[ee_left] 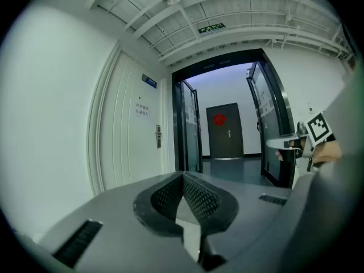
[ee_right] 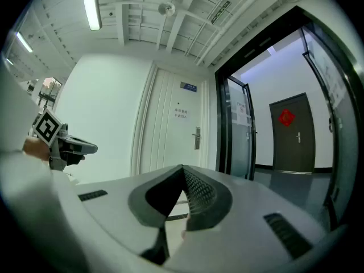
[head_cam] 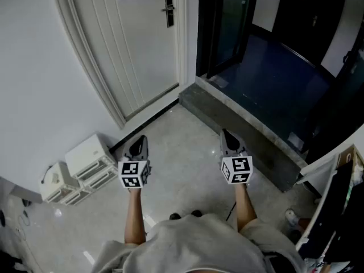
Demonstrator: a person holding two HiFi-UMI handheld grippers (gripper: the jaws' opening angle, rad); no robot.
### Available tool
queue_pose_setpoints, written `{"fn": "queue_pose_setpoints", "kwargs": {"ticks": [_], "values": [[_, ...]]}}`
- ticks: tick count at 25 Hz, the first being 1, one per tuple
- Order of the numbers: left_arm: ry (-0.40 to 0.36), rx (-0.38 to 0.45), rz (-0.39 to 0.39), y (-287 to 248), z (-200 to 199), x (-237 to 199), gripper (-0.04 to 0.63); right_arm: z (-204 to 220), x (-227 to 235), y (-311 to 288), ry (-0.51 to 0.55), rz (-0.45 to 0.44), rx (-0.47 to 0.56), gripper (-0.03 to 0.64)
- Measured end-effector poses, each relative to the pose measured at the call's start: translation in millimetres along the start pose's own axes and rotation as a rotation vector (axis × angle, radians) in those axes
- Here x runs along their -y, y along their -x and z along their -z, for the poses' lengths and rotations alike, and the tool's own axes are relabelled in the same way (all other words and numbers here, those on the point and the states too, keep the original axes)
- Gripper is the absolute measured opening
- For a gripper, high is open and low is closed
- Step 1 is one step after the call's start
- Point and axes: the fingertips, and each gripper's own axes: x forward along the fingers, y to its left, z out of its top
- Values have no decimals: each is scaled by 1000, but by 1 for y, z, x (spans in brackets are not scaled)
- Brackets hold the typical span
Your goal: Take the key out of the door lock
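A white door (head_cam: 136, 44) stands shut at the far left of the head view. Its dark lock plate with handle (head_cam: 169, 10) is also in the left gripper view (ee_left: 158, 136) and the right gripper view (ee_right: 197, 137). The key is too small to make out. My left gripper (head_cam: 139, 142) (ee_left: 183, 175) is held level over the floor, well short of the door, its jaws shut on nothing. To its right, my right gripper (head_cam: 226, 135) (ee_right: 183, 168) is likewise shut with nothing held. Both point toward the door and doorway.
White boxes (head_cam: 85, 164) sit on the floor against the left wall. A grey stone threshold (head_cam: 239, 124) runs across in front of open dark glass doors (head_cam: 227, 27). Beyond them a dark corridor ends at a dark door with a red ornament (ee_left: 224, 131). Clutter stands at the right (head_cam: 341, 209).
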Motion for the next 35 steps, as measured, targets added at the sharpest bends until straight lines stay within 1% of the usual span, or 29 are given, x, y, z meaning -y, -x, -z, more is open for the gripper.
{"fn": "queue_pose_setpoints", "kwargs": {"ticks": [11, 23, 28, 35], "values": [[13, 2, -2, -4, -4, 15, 17, -1, 8, 4, 4, -24, 12, 23], [2, 5, -20, -33, -5, 44, 17, 4, 41, -12, 4, -62, 24, 23], [10, -5, -22, -50, 3, 42, 17, 10, 44, -29, 5, -76, 17, 22], [36, -16, -23, -88, 18, 24, 17, 21, 51, -72, 18, -80, 2, 23]]}}
